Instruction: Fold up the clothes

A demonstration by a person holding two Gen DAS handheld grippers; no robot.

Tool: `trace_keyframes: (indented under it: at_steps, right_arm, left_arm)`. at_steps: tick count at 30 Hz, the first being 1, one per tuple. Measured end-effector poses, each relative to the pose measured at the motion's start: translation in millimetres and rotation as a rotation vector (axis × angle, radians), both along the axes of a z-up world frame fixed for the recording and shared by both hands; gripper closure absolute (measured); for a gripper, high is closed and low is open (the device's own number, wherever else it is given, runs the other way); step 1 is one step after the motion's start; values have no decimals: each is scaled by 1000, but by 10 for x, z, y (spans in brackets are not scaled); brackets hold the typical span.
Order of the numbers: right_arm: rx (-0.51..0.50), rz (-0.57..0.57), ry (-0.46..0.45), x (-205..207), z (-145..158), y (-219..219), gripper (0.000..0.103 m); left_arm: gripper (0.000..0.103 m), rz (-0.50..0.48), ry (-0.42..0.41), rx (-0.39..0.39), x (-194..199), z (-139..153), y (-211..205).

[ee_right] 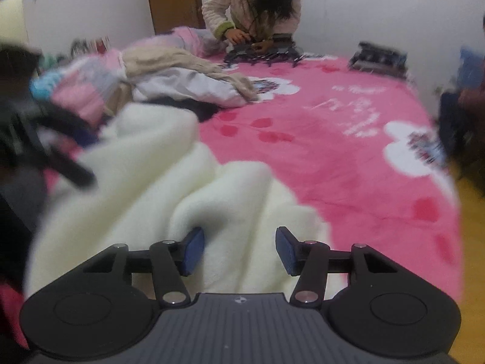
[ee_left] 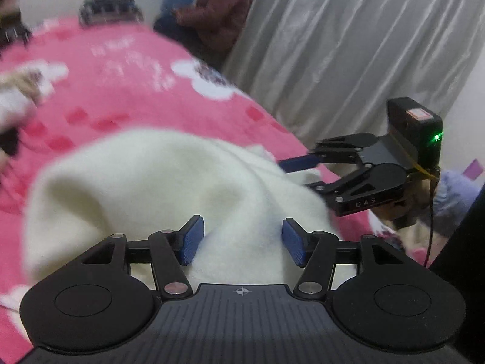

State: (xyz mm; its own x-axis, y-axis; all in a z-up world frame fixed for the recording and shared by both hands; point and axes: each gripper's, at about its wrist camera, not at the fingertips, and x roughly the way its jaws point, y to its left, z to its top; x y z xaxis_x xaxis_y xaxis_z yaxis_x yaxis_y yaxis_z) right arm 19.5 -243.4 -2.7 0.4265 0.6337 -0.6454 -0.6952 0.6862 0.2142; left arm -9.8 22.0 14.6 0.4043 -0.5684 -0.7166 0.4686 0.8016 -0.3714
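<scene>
A fluffy cream garment [ee_left: 136, 188] lies bunched in soft folds on a pink bedspread [ee_left: 121, 91]. My left gripper [ee_left: 242, 242] hangs just over it, its blue pads apart, with cloth showing in the gap but not pinched. To the right of the garment, my right gripper [ee_left: 300, 175] reaches in from the side, its fingers spread at the cloth's edge. In the right wrist view the same cream garment [ee_right: 151, 182] fills the near left, and my right gripper [ee_right: 240, 250] is open above a fold. The left gripper [ee_right: 60, 157] is a dark blur at the left.
A heap of other clothes [ee_right: 169, 72] sits at the back left of the pink bedspread [ee_right: 333, 151]. A person [ee_right: 254, 9] bends over dark gadgets at the far edge. A grey sheeted surface [ee_left: 348, 45] stands to the bed's right. Wooden floor [ee_right: 468, 218] borders the bed.
</scene>
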Motion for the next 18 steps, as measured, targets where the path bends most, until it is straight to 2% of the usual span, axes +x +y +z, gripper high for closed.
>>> trace_keyframes:
  at_steps: [2,3,4,7,10,13,18]
  right_arm:
    - [45,7,68,60,-84,39,48]
    - [62,7,93,83,-118,50,55]
    - [80,7,118,106,-153,61,66]
    - [118,-4,151,156,-193,75,78]
    - [85,9,96,174,-142,162,79]
    - [84,9,55,235,-64,225,79]
    - [117,-2,49,473,6,266,79]
  left_arm:
    - [69,20,30,48,29,-99,-57]
    - [82,26,18,68,33,-119,-66]
    - [86,30,-4,81,27,-108,-72]
    - [89,36,-87,103,-5,-16,-80]
    - [90,35,-156,92,-58,100,-59]
    - [91,62,-163,55,28,217,35]
    - [91,113,-201,-17,291,293,133]
